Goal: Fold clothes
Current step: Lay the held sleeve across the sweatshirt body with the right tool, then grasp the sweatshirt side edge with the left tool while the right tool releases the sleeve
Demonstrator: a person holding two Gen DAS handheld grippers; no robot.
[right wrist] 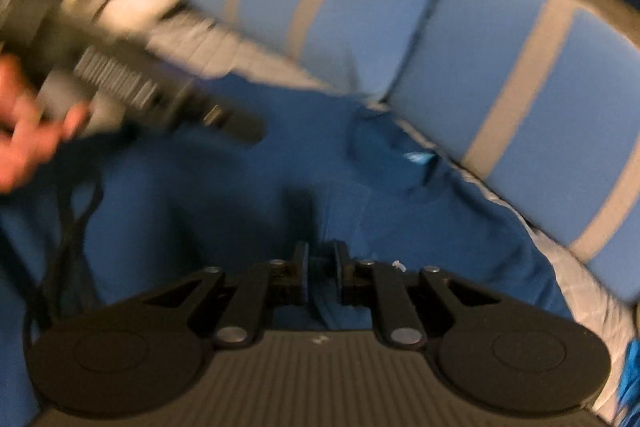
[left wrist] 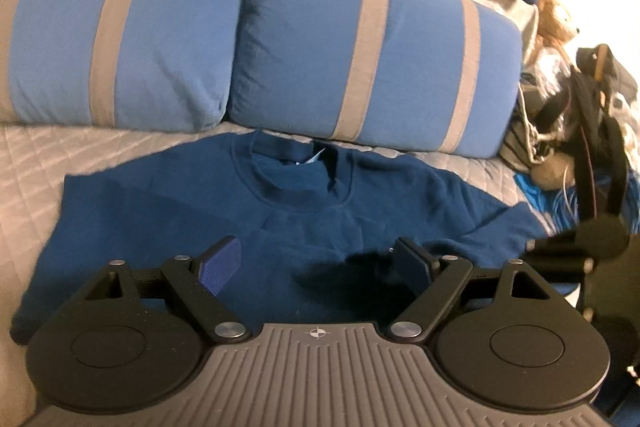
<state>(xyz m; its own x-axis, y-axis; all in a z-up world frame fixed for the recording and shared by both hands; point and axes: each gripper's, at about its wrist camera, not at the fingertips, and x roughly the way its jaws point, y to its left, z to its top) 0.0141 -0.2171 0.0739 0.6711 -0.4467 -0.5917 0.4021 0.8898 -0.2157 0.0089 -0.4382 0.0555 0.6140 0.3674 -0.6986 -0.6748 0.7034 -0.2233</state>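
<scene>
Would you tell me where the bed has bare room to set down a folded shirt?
Bare quilt lies left of the blue sweatshirt, below the striped pillows. The right side is crowded: a heap of bags and cords sits beside the sleeve.

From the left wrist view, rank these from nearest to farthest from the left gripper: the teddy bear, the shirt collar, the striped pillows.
From the left gripper:
1. Shirt collar, straight ahead on the bed.
2. Striped pillows, behind the collar.
3. Teddy bear, far right, past the pillows.
</scene>
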